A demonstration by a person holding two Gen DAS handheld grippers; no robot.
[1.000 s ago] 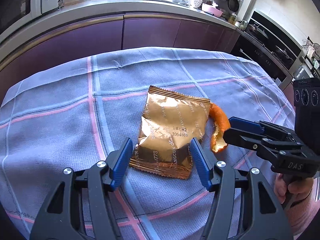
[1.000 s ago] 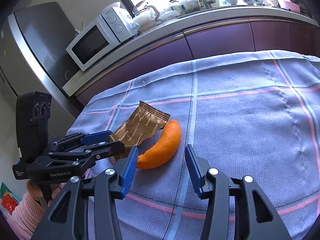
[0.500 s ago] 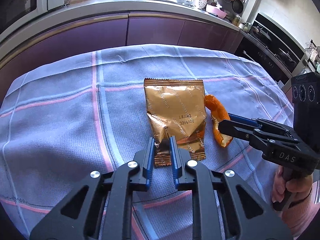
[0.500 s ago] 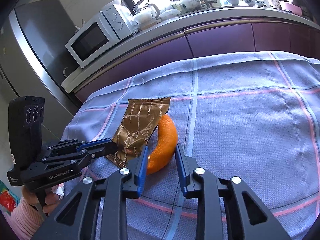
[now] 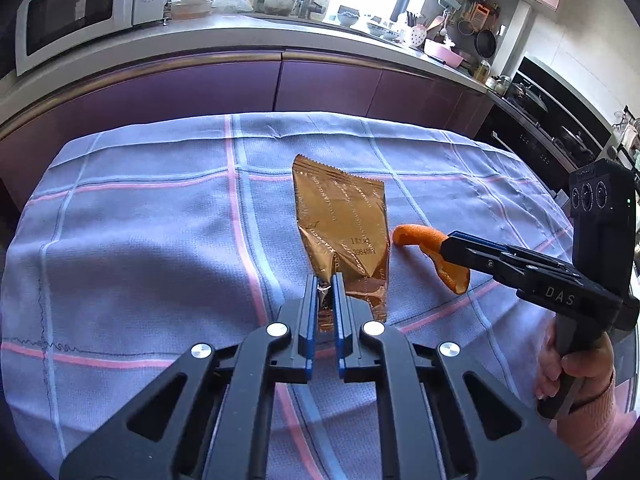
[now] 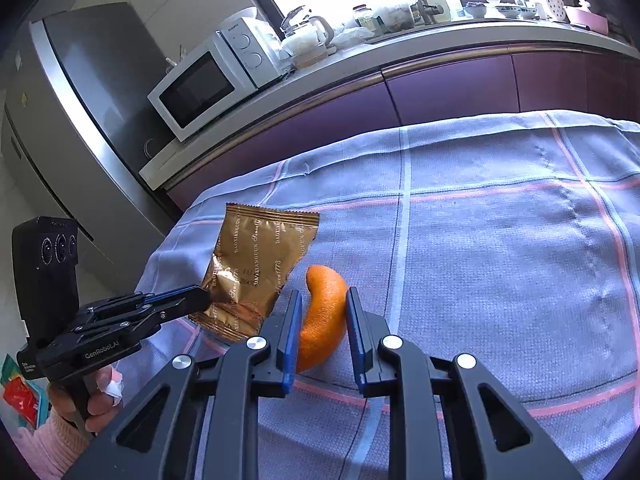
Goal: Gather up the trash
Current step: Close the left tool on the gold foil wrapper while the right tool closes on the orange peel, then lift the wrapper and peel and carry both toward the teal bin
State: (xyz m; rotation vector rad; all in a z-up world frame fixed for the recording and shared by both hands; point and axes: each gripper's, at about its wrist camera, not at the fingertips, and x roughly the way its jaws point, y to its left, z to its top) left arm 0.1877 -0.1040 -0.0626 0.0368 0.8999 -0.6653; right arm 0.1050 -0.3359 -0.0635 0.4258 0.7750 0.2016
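Left wrist view: your left gripper (image 5: 323, 300) has just closed, pinching the near corner of the crinkled gold foil wrapper (image 5: 344, 236); its long axis runs away above the checked cloth (image 5: 140, 240)

Right wrist view: your right gripper (image 6: 320, 334), jaws just narrowed, clamps the curved orange peel (image 6: 322, 320) crosswise

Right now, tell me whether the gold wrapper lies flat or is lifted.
Lifted: the left gripper pinches the gold wrapper at its corner, tilting it off the cloth.

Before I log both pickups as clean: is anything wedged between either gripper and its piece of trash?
Nothing visible: the left gripper pinches the gold wrapper directly, and the right gripper pinches the orange peel.
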